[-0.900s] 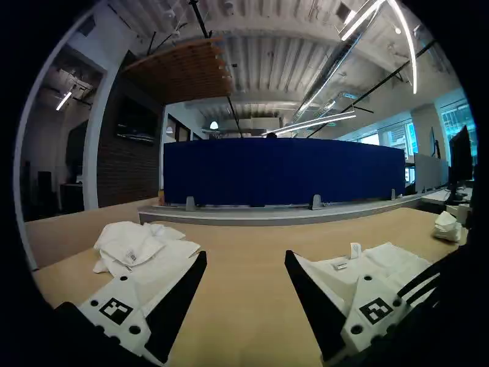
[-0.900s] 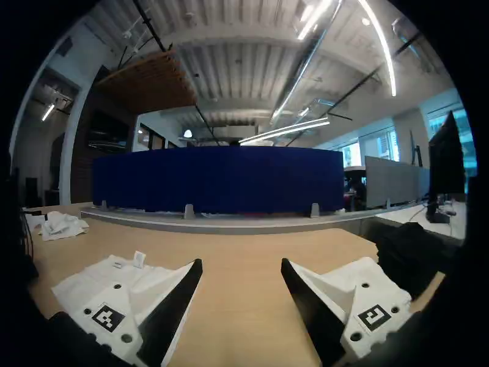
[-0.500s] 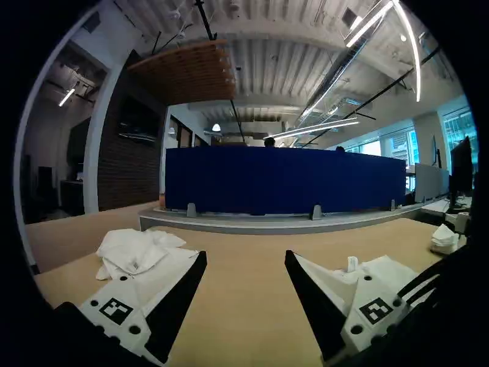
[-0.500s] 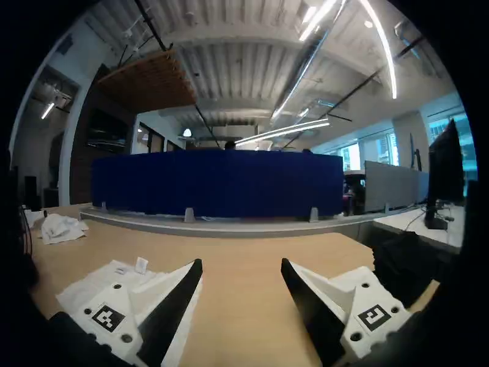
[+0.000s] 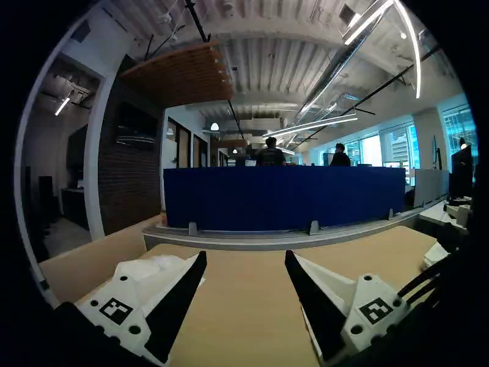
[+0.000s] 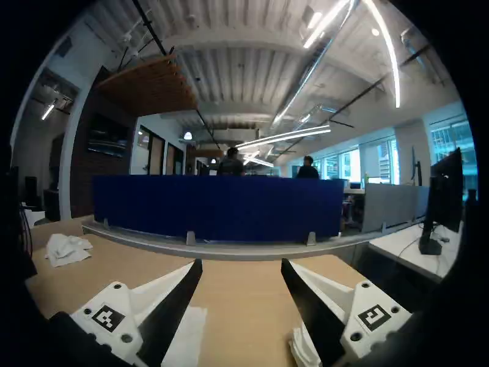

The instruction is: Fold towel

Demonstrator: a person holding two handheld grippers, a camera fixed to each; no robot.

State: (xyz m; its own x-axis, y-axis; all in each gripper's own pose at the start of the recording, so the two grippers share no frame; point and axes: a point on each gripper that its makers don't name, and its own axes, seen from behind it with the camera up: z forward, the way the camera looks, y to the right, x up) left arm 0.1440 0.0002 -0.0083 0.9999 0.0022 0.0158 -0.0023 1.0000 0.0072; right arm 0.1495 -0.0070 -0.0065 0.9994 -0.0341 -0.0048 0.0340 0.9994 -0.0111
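My left gripper (image 5: 244, 254) is open above the wooden table (image 5: 244, 318), with nothing between its fingers. A crumpled white towel (image 5: 153, 264) lies just beyond its left finger, partly hidden by it. A bit of another white towel (image 5: 435, 254) peeks out at the right edge. My right gripper (image 6: 240, 262) is also open and holds nothing. Under its left finger lies a flat white towel (image 6: 186, 330). A stack of folded white cloth (image 6: 299, 348) shows beside its right finger. A crumpled towel (image 6: 67, 248) sits far left on the table.
A blue partition (image 5: 281, 199) runs along the table's far edge, on a grey rail (image 6: 214, 248). Two people (image 5: 269, 153) stand behind it. A desk with a dark monitor (image 6: 443, 202) stands to the right. A brick wall (image 5: 128, 177) is at the left.
Both grippers have risen, staying open. The towels have slid lower in both views and are now mostly hidden by the fingers. People behind the partition have come into sight.
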